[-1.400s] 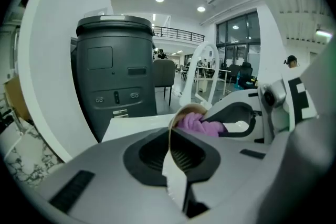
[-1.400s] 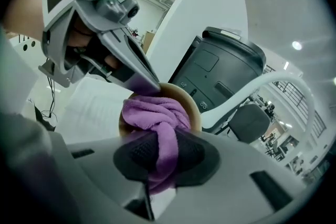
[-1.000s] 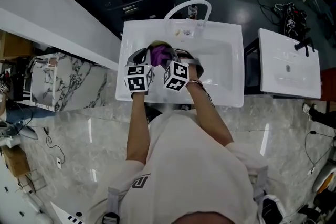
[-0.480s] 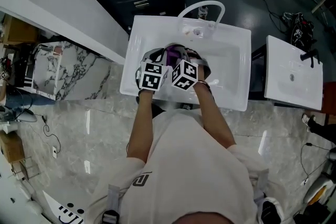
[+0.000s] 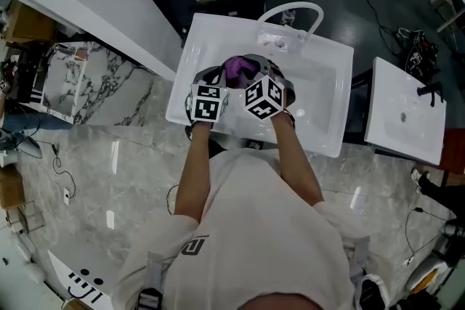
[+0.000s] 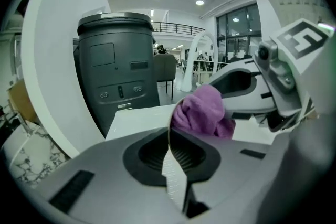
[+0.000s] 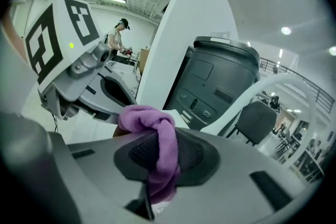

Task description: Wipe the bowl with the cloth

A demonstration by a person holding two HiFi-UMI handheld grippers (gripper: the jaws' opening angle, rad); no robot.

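**A:** What is seen in the head view?

**B:** A white sink (image 5: 320, 109) is seen from above, with a curved tap (image 5: 290, 9) at its far edge. A bowl (image 5: 258, 60) is held in the sink, and a purple cloth (image 5: 238, 69) is seen inside it. The left gripper (image 5: 209, 92) is placed at the bowl's left side. The right gripper (image 5: 265, 89) is placed just beside it, nearer the middle. It cannot be told whether the bowl is resting on the bottom of the sink.

**A:** What is shown in the left gripper view?

**B:** The jaws of the left gripper (image 6: 169, 139) are pressed together on the thin rim of the bowl (image 6: 173, 176), which is seen edge-on between them. The cloth (image 6: 202, 113) is bunched up just past the jaws. The right gripper (image 6: 278, 81) is seen at the right, close to the cloth. A dark cabinet (image 6: 118, 60) is seen behind.

**A:** And in the right gripper view?

**B:** The jaws of the right gripper (image 7: 160, 152) are closed on the cloth (image 7: 152, 115). One fold is pinched between them, and the rest is bunched on top. The left gripper (image 7: 68, 60) is seen close by at the left. The bowl cannot be made out here. The dark cabinet (image 7: 220, 86) is seen behind.
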